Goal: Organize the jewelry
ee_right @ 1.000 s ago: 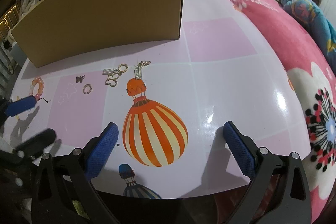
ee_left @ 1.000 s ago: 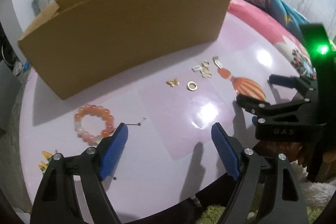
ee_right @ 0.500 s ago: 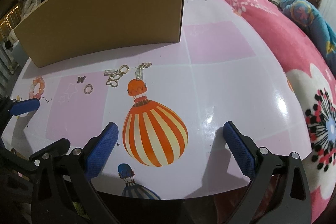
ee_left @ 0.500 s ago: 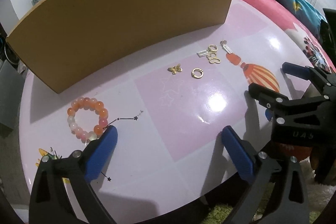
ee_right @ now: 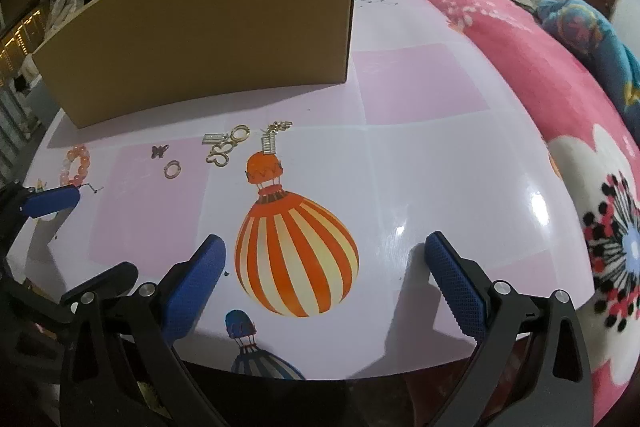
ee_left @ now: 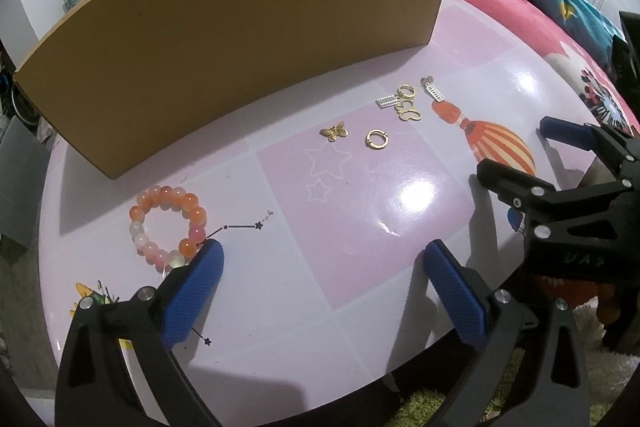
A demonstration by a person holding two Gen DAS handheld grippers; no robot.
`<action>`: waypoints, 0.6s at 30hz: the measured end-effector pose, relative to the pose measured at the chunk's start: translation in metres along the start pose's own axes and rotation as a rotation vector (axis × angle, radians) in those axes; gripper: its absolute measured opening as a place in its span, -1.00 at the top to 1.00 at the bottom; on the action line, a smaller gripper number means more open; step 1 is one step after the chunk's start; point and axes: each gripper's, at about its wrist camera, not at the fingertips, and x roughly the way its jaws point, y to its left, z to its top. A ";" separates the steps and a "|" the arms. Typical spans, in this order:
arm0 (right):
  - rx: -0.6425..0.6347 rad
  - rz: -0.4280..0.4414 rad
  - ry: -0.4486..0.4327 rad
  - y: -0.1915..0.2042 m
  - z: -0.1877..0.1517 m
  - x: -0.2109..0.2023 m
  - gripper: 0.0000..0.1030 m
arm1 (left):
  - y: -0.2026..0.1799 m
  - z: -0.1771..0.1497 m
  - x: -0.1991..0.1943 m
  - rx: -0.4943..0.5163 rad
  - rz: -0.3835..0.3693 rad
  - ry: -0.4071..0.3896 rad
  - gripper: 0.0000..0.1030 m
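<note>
A cardboard box is stood on the pink table, at the far side from both grippers. Only its plain outer wall is seen from either wrist view, so what it holds cannot be told.

All the jewelry is laid loose on the tabletop in front of the box — none of it is seen in a container. A bead bracelet of orange, pink and pale beads is found at the left, just ahead of the left finger of the left gripper; whether pad and beads touch cannot be told. Nearer the middle, a gold butterfly charm and a gold ring are set near each other but apart. Beyond them a small cluster is gathered: a silver bar, a gold hoop and a gold open butterfly, close together or touching. A second bar pendant is placed just right of the cluster, at the top of the printed balloon.

The left gripper's fingers are spread wide over bare tabletop, with nothing between them. The right gripper is likewise held wide open — only the printed balloon is framed between its pads, and no jewelry is gripped.
</note>
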 end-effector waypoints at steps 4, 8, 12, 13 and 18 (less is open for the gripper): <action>-0.014 0.037 0.001 -0.001 0.008 -0.001 -0.84 | 0.001 -0.003 -0.001 0.006 -0.001 -0.010 -0.92; 0.010 0.084 -0.035 -0.009 0.017 -0.007 -0.83 | 0.002 -0.003 -0.001 0.019 -0.015 -0.001 -0.92; 0.027 0.127 -0.052 -0.012 0.025 -0.009 -0.68 | 0.007 0.001 -0.009 0.008 -0.017 -0.041 -0.92; 0.028 0.137 -0.053 -0.013 0.027 -0.008 -0.61 | 0.009 0.003 -0.015 0.009 -0.024 -0.080 -0.91; 0.030 0.189 -0.064 -0.010 0.033 -0.007 -0.35 | 0.015 0.016 -0.025 0.033 0.008 -0.169 -0.65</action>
